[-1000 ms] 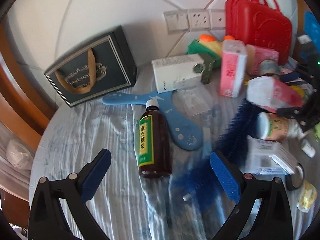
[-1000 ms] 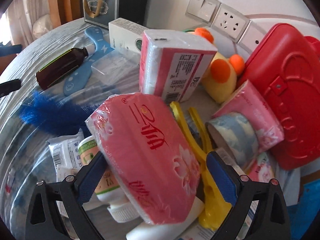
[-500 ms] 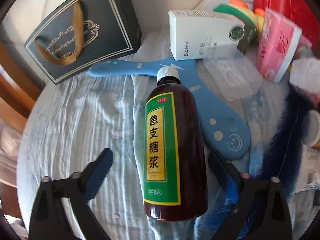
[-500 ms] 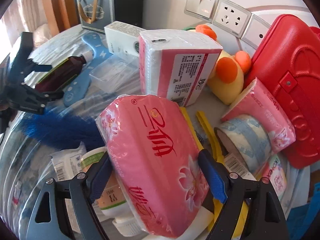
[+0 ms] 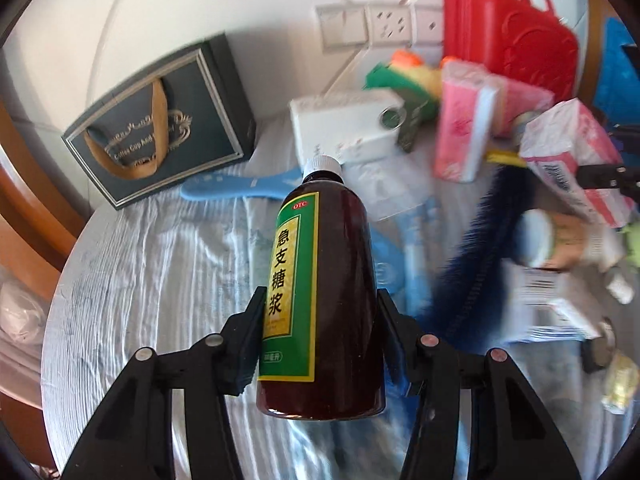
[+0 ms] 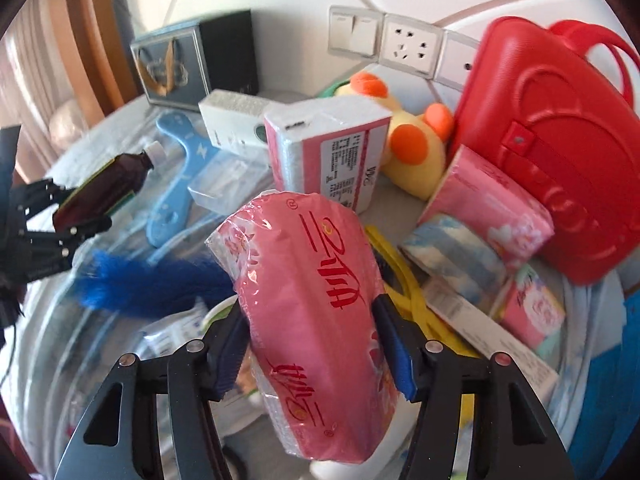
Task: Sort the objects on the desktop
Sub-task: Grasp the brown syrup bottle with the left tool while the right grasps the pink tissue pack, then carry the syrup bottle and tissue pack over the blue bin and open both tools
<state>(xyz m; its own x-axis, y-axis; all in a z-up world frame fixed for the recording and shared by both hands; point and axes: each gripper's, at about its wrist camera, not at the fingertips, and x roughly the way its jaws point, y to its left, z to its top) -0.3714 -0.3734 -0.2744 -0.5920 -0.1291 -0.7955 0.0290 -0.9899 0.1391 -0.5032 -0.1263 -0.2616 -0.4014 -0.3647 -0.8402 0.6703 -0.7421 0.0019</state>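
Two grippers: both in view, each with jaws that have just been closing onto an item.
Left gripper (image 5: 320, 332): pads pressed on both sides of the brown glass syrup bottle with a green and yellow label and white cap (image 5: 324, 280), pinching its lower body; the bottle points away from the camera, cap far.
Right gripper (image 6: 310, 344): blue pads clamped on the pink plastic-wrapped tissue pack with red lettering (image 6: 312, 320), squeezing its sides; the pack appears raised above the clutter.
Surface: pale blue-white wrinkled cloth (image 5: 160, 272) covering the table.
Just beyond the bottle: light blue flat plastic boomerang-shaped piece (image 5: 236, 190), lying on the cloth, partly hidden by the bottle.
Right of the bottle: dark blue fluffy brush (image 5: 480, 256), lying on the cloth; blurred.
Beyond the pink pack: upright white and pink wrapped tissue block (image 6: 328, 156); yellow plastic tongs (image 6: 404, 284) beside the pack.
Middle distance: white rectangular carton (image 5: 348, 128), lying on its side.
Right side: blue patterned tape roll (image 6: 452, 256), touching another pink tissue pack (image 6: 492, 204).
Far left: dark green gift bag with gold handle (image 5: 160, 128), against the wall.
Far right: yellow plush toy with orange parts (image 6: 412, 144), next to the red plastic case with handles (image 6: 548, 152).
Wall: white switch and socket plates (image 6: 404, 44).
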